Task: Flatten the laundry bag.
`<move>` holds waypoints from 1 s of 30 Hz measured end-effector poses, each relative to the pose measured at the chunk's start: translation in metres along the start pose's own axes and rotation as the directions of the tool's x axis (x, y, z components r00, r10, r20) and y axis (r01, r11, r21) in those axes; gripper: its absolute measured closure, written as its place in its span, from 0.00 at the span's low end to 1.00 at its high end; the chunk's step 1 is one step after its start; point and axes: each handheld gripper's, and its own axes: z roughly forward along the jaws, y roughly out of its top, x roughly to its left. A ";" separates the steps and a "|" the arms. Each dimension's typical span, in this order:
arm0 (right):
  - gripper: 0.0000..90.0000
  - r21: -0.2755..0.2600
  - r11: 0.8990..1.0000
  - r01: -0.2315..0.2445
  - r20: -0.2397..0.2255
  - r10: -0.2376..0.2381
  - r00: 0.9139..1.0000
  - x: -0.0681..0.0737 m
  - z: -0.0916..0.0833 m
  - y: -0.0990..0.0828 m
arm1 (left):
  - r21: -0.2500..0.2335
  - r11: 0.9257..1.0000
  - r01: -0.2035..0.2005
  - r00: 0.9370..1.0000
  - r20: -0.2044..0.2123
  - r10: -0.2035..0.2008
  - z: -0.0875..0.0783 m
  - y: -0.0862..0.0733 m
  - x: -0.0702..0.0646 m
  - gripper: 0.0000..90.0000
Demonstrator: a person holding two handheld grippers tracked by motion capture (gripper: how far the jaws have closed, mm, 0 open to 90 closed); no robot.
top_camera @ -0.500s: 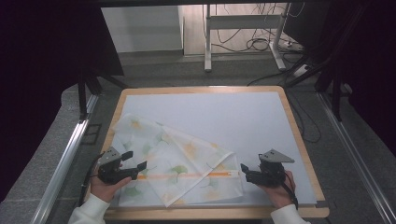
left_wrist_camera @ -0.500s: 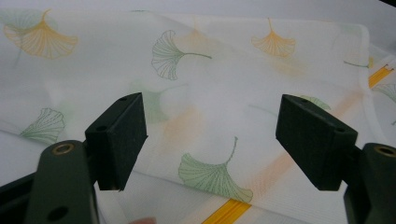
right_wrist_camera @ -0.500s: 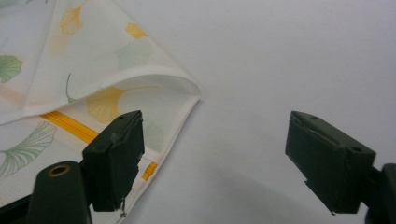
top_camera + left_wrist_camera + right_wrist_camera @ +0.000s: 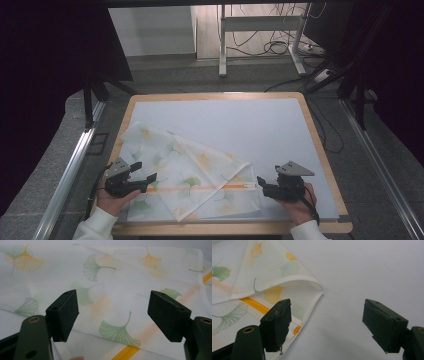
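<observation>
**Bright table, dark edges**

You've got even overhead light on the white mat [image 4: 260,125] in the high view, while both side margins drop to near black. That view is soft and grainy. In the left gripper view, the leaf-print cloth [image 4: 107,277] reads washed and slightly hazy, and the near black pads [image 4: 62,315] blur. The right gripper view shows faint shadow under the cloth's fold.
</observation>
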 end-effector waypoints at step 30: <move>0.34 -0.090 0.993 0.072 -0.166 -0.086 0.982 0.043 -0.009 0.050 | 0.015 1.000 -0.002 1.000 -0.011 0.002 0.005 0.000 0.000 0.26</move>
